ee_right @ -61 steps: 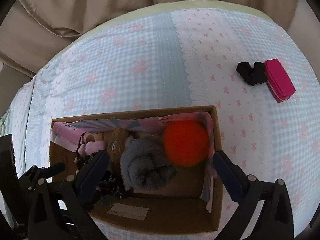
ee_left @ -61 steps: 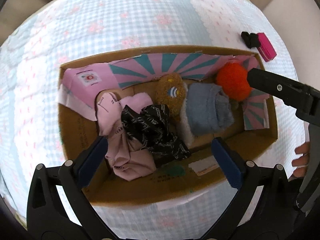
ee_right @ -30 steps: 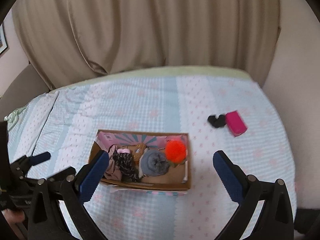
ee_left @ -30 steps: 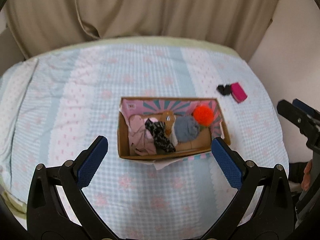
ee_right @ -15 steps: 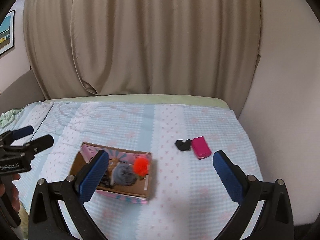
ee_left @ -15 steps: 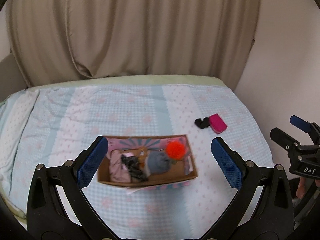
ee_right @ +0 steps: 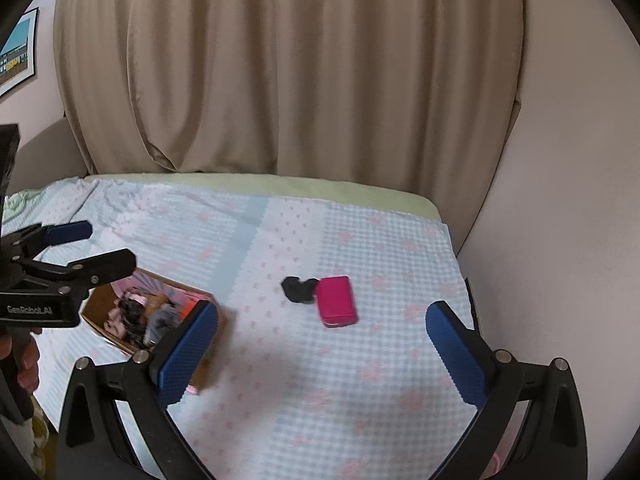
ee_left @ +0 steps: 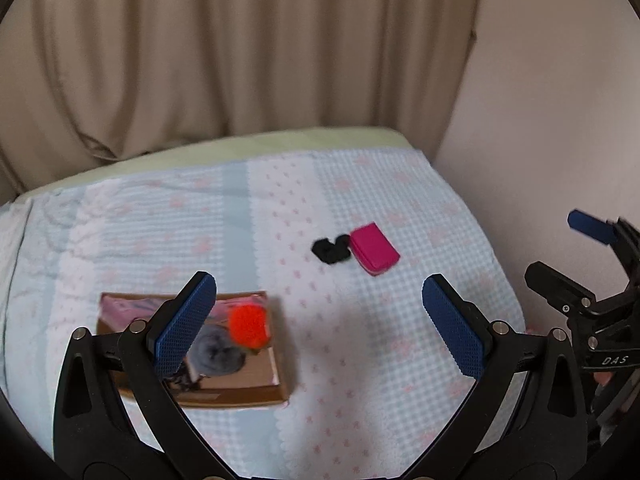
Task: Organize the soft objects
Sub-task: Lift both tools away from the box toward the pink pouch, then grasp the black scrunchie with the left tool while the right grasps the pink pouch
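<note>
Reading "GenRobot.AI" on left gripper (ee_right: 96, 248), "DAS" on right gripper (ee_left: 560, 248)

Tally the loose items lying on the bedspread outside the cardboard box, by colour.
Black: 1, the black fabric piece
Pink: 1, the pink case, touching it
Total: 2

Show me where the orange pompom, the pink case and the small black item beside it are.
orange pompom (ee_left: 247, 326), left wrist view, its fluffy middle.
pink case (ee_right: 336, 306), right wrist view, centre of its top face.
small black item (ee_right: 297, 289), right wrist view, its middle.
</note>
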Demonstrator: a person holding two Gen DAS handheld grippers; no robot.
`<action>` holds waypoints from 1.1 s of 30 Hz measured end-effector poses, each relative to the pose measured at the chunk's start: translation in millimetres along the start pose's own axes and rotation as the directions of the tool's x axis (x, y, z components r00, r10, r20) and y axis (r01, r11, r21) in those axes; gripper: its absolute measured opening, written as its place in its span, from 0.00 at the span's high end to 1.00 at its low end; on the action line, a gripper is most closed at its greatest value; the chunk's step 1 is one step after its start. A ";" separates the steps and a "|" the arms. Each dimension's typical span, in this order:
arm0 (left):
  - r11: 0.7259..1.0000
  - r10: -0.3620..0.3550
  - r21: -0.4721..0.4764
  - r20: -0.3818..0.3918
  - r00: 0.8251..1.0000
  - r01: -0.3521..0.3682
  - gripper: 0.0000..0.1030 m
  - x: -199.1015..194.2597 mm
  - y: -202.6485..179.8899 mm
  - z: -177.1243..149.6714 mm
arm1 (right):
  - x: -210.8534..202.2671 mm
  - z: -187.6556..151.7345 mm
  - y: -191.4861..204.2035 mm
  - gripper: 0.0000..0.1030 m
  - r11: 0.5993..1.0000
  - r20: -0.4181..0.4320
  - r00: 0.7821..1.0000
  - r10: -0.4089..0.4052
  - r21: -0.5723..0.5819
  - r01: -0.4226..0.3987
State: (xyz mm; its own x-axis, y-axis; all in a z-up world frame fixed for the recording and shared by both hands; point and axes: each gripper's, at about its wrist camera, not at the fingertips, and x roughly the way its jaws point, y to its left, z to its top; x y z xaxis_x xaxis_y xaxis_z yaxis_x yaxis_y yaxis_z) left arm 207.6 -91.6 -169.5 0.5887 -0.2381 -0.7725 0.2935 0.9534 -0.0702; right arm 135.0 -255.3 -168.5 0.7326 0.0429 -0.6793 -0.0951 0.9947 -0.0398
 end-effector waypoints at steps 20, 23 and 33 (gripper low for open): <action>0.964 -0.073 0.216 -0.359 0.930 0.158 0.01 247.2 -22.3 29.3 | 177.1 -31.3 -52.2 0.00 0.998 -0.187 0.981 0.055 0.023 -0.052; 0.945 -0.075 0.259 -0.417 0.906 0.197 0.01 284.1 -23.6 28.7 | 211.0 -37.7 -48.8 0.00 0.998 -0.233 0.971 0.053 0.027 -0.049; 0.898 -0.061 0.342 -0.529 0.846 0.278 0.08 374.6 -23.4 18.9 | 302.9 -54.2 -40.2 0.00 0.998 -0.352 0.934 0.059 0.014 -0.058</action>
State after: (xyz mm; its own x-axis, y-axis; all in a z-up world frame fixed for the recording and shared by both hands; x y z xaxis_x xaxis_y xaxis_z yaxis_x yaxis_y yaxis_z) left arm 435.5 -206.6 -445.2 0.0819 -0.1616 -0.9835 0.6846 0.7263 -0.0623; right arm 324.1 -287.5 -412.3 0.4417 0.0658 -0.8947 -0.1281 0.9917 0.0097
